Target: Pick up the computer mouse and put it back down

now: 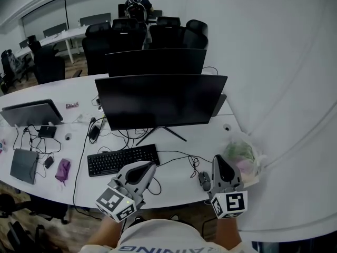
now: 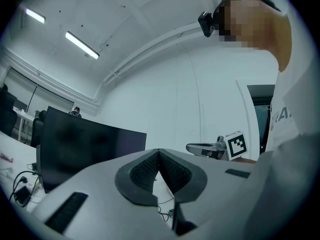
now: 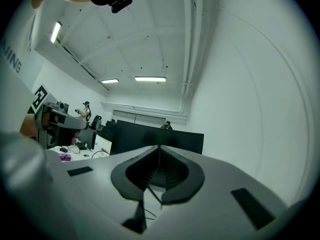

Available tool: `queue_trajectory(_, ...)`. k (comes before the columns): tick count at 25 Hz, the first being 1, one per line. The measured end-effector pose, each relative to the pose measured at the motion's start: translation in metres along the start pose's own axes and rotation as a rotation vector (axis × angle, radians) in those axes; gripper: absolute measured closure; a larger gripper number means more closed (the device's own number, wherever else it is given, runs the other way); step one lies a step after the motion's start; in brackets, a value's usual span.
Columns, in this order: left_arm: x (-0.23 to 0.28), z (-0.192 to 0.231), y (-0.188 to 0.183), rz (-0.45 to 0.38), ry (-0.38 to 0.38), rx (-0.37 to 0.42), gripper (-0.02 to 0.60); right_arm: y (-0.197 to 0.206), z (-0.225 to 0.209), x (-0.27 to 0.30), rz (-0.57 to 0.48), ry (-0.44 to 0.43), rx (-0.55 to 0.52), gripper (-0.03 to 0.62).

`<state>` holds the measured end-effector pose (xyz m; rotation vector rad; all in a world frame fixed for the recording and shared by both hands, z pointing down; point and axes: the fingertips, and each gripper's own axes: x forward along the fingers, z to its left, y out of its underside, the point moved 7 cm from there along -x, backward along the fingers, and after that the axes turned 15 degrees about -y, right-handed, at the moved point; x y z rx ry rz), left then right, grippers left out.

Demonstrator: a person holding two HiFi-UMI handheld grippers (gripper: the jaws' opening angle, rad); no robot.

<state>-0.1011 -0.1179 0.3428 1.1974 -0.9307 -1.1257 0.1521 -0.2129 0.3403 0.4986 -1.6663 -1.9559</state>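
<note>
Black keyboard and monitor, dark grey mouse, purple cloth, white desk.

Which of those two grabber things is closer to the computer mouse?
Right. The right gripper hangs just beside the mouse; the left gripper is farther off, by the keyboard.
</note>
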Motion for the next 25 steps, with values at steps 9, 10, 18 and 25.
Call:
queue_trajectory(9, 0.0015, 0.004, -0.0035, -0.014, 0.008, 0.009, 0.577, -0.0106, 0.0024, 0.0012, -0.019, 0.01, -0.023, 0.569)
queue_trajectory(10, 0.0015, 0.0038, -0.0036, -0.014, 0.009, 0.009, 0.577, -0.0108, 0.0023, 0.0014, -0.018, 0.009, -0.026, 0.569)
queue_trajectory(18, 0.0011, 0.0053, -0.0039, -0.015, 0.011, 0.009, 0.577, -0.0093, 0.002, 0.0027, -0.011, 0.005, -0.035, 0.569)
queue_trajectory(25, 0.001, 0.0068, 0.001, -0.007, 0.007, 0.004, 0.577, -0.0039, -0.0019, -0.0003, -0.007, 0.013, -0.029, 0.569)
